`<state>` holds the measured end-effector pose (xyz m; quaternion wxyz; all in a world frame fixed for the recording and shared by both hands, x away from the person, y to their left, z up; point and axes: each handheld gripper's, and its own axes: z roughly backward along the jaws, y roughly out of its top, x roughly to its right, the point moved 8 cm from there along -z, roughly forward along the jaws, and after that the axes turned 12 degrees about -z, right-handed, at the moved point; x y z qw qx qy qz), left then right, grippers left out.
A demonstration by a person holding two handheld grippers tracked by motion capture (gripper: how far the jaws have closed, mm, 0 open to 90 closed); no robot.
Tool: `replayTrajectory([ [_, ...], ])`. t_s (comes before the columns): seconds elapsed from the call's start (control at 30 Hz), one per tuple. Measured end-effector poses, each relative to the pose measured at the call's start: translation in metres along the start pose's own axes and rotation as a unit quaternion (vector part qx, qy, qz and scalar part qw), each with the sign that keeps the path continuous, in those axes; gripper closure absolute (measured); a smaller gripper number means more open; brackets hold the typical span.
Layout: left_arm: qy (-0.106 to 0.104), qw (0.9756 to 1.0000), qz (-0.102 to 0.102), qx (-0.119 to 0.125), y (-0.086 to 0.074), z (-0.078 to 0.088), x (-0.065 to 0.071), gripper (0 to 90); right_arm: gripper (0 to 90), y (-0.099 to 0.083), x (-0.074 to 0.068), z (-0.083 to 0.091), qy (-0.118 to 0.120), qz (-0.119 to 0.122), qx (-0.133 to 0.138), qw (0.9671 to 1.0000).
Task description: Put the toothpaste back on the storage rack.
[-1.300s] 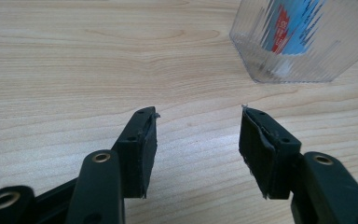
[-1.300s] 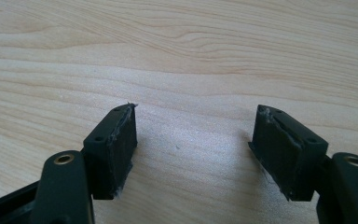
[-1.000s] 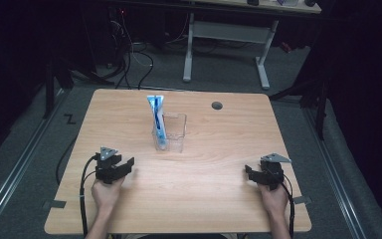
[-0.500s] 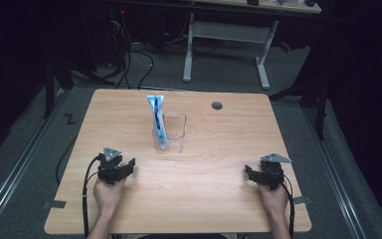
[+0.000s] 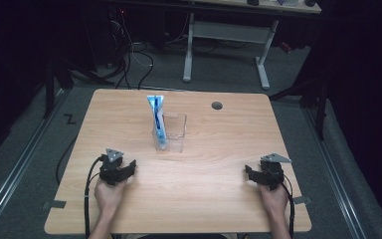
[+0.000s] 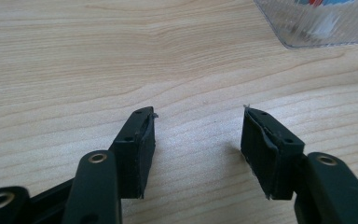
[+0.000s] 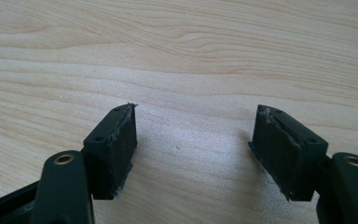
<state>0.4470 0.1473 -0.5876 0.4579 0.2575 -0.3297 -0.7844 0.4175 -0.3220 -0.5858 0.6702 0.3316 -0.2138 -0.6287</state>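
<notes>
Both claws sit low on the worktop (image 5: 204, 199) near the bottom edge of the high view, left claw (image 5: 121, 168) at lower left, right claw (image 5: 259, 175) at lower right, each spread wide with nothing between the jaws; the gripper views confirm bare wood in both gaps. The thing in play looks to be the blue-and-white tube (image 5: 157, 119), standing upright and leaning slightly inside the clear plastic box (image 5: 175, 130), a bit above centre of the high view and well apart from both claws. The box corner also shows at upper right of the left gripper view (image 6: 317, 23), so the left claw is the nearer and roughly aimed at it. Risks as I judge them: the box is light and see-through, so a claw coming in low could shove it across the wood or tip it before anything is pinched. The tube is tall and leaning; a pinch near the top could lever it over or drag the box up with it. Clear walls make the edges easy to misjudge. Trailing cables (image 5: 87, 199) might snag.
</notes>
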Motion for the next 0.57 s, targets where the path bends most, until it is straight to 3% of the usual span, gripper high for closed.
replayTrajectory([
  [0.57, 0.004, 1.0000, -0.007, -0.003, -0.0005, 0.0000, 0.0023, 41.4, 30.7, -0.0001, -0.0001, 0.0000, 0.000, 0.000, 0.000, 1.0000],
])
